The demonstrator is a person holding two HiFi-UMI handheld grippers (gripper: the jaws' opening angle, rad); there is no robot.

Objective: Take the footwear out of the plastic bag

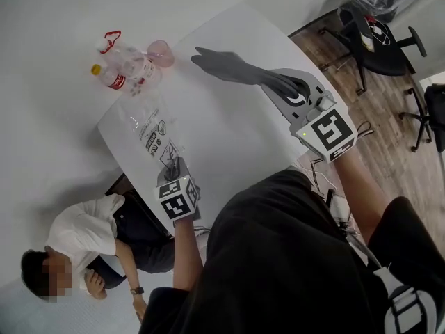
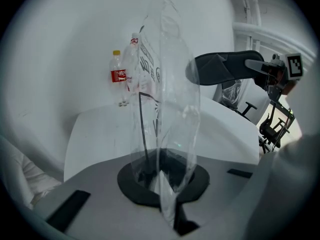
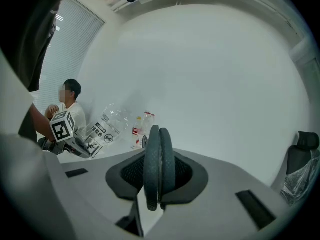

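We see a white table. At its far left corner stand a red-labelled bottle with a yellow cap and a clear bottle, close together. A pink thing sits just beside them.

The table is white; the plastic bag is clear with black print, the footwear dark grey, the bottle red-labelled, yellow-capped.

clothing: black short-sleeved top; black trousers with a white print
left gripper: grey body, white cube with black square markers
right gripper: grey body, matching marker cube
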